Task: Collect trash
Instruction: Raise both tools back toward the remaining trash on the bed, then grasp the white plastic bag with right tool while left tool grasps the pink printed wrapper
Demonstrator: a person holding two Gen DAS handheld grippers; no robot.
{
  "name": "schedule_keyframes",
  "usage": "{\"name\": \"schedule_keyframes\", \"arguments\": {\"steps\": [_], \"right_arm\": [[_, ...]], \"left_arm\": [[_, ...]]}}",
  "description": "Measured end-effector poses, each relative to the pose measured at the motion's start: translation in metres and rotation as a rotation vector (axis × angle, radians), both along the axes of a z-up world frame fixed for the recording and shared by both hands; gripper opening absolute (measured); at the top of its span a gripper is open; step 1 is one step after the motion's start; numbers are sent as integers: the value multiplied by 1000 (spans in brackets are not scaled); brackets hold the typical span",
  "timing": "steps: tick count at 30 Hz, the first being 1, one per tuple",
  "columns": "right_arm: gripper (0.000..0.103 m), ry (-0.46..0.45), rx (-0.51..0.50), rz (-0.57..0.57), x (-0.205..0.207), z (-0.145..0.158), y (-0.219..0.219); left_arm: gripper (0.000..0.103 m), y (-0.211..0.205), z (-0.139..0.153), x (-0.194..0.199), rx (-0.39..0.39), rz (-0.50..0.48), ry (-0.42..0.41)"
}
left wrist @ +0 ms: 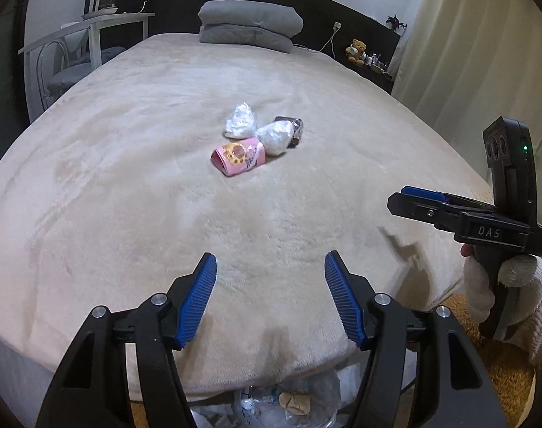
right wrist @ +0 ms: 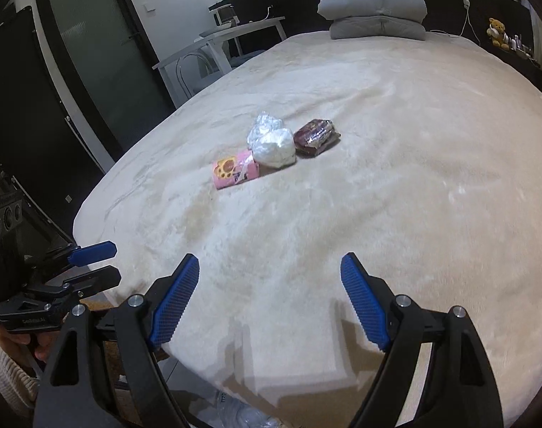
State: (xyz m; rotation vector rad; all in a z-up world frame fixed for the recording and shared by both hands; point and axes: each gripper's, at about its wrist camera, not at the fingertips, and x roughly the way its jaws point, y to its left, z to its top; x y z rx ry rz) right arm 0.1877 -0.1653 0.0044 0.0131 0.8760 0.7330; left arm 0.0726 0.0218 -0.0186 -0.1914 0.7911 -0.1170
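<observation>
Trash lies in a small cluster on the middle of the beige bed (left wrist: 128, 178): a pink snack wrapper (left wrist: 238, 155) (right wrist: 235, 169), two crumpled clear plastic bags (left wrist: 240, 121) (left wrist: 276, 137) (right wrist: 272, 141), and a dark brown wrapper (left wrist: 295, 129) (right wrist: 315, 135). My left gripper (left wrist: 271, 267) is open and empty above the bed's near edge, well short of the cluster. My right gripper (right wrist: 269, 271) is also open and empty, over the near edge. It shows at the right of the left wrist view (left wrist: 413, 199). The left one shows at the left of the right wrist view (right wrist: 99, 264).
A clear plastic bag with trash (left wrist: 285, 403) hangs below the bed's near edge. A folded grey blanket (left wrist: 251, 23) lies at the headboard. A white table and chair (left wrist: 89, 35) stand left of the bed. A teddy bear (left wrist: 356, 51) sits on a shelf at right.
</observation>
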Motion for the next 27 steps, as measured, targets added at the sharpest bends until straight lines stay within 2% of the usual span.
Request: {"name": "schedule_keyframes", "arguments": {"steps": [4,6,8,12,14,19,23,25,27], "right_arm": [[81,13,-13,-17,27,-5,16],[88,13,-5,-36,39,-6,23],[89,32,17,-49,52,-7,31],[90,105,72,-72,77,-14,48],[90,141,92,-91,88,-19,57],[90,203,125,-144,116,-33,73],[90,280,155,-175,135,-47,80],[89,284,156,-185,142,-50,84],[83,294,170,-181,147,-50,88]], "left_arm": [[62,11,7,24,27,-24,-30],[64,16,8,37,35,-31,-38],[81,22,8,48,26,-35,-47],[88,27,10,64,43,-71,-87],[97,29,8,71,52,-96,-93],[97,36,-3,87,88,-100,-89],[97,44,-7,94,58,-86,-93],[97,46,-9,97,43,-79,-92],[97,46,-12,102,50,-70,-81]]}}
